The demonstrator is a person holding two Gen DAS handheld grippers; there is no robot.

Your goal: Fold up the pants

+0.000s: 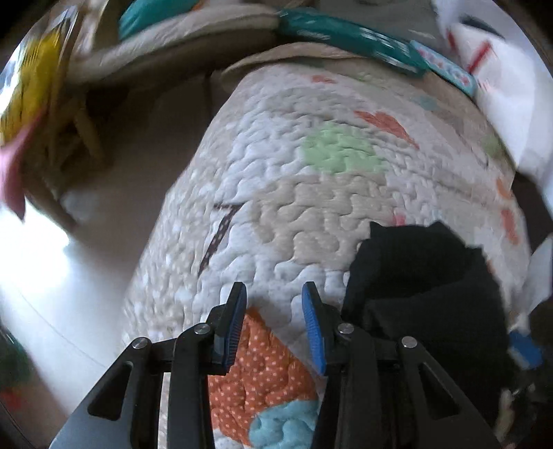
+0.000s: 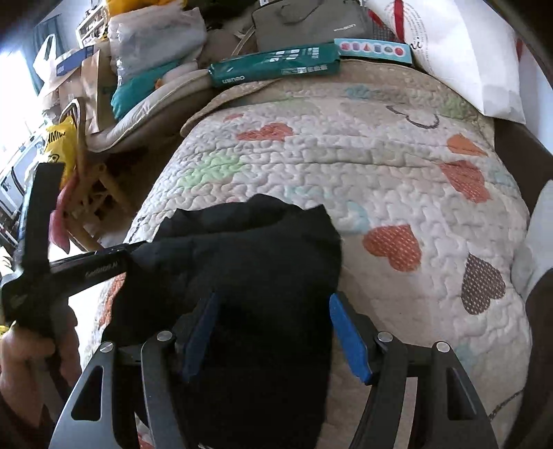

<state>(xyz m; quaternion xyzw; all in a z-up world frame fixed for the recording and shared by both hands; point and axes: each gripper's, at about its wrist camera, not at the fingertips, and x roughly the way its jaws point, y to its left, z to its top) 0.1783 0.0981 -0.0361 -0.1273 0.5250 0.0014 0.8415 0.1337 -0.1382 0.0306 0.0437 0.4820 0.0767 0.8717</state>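
In the left wrist view, the left gripper (image 1: 274, 293) hung over the quilt (image 1: 311, 179) of a bed with its jaws a narrow way apart and nothing between them; only the quilt's orange dotted patch (image 1: 255, 366) and white stitching showed in the gap. The black pants (image 1: 425, 293) lay bunched on the quilt just to the right of that gripper, apart from its blue pads (image 1: 312, 328). This view was smeared by blur, so the teal box (image 1: 345, 31) at the far edge of the bed and the yellow bag (image 1: 31, 83) at the left were only streaks of colour. The right wrist view was sharper and showed what the other did not: the right gripper (image 2: 273, 304) stood over the pants (image 2: 249, 262) with its jaws wide, the dark cloth filling the space between the pads (image 2: 349, 335); whether the pads pressed on it could not be told. It also showed the left gripper (image 2: 103, 266) from outside, its black body reaching in from the left to the edge of the heap, held by a hand (image 2: 24, 362) at the lower left corner. Beyond lay the teal box (image 2: 274, 64), a white pillow (image 2: 459, 58) and piled bags (image 2: 155, 38).
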